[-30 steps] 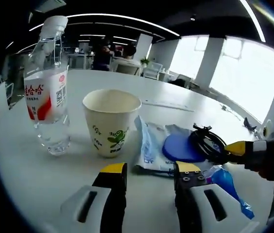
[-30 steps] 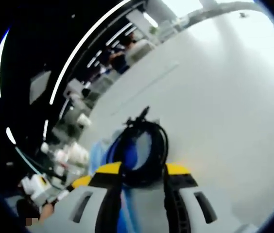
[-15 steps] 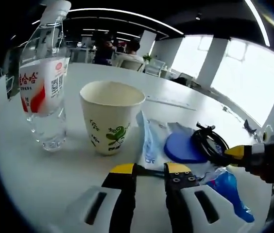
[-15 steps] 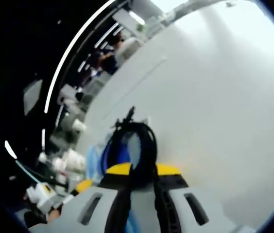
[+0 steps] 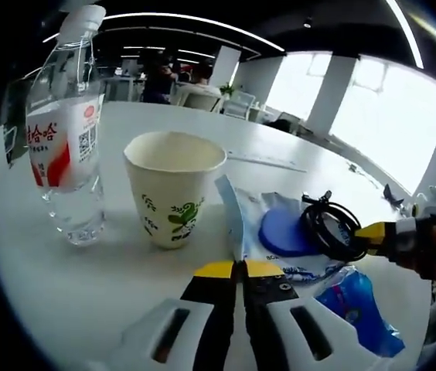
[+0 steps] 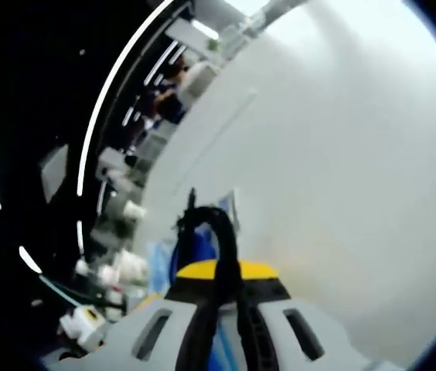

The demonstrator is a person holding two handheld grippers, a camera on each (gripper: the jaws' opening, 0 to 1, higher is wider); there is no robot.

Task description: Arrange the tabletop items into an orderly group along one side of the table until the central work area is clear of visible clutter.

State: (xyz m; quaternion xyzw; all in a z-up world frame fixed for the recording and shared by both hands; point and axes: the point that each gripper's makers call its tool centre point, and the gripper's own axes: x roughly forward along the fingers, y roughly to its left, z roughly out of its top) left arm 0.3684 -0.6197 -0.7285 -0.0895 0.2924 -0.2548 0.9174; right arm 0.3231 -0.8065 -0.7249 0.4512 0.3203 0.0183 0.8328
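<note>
Cable coil is now pinched tight in the right gripper, whose jaws were spread a second ago. Left gripper has clamped onto the wipes packet edge right ahead of it, beside the paper cup.

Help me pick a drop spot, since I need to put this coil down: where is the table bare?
Bare: the white table behind the paper cup and water bottle, and the wide stretch beyond the black cable coil. Crowded: cup, wipes packet, blue disc, blue wrapper.
</note>
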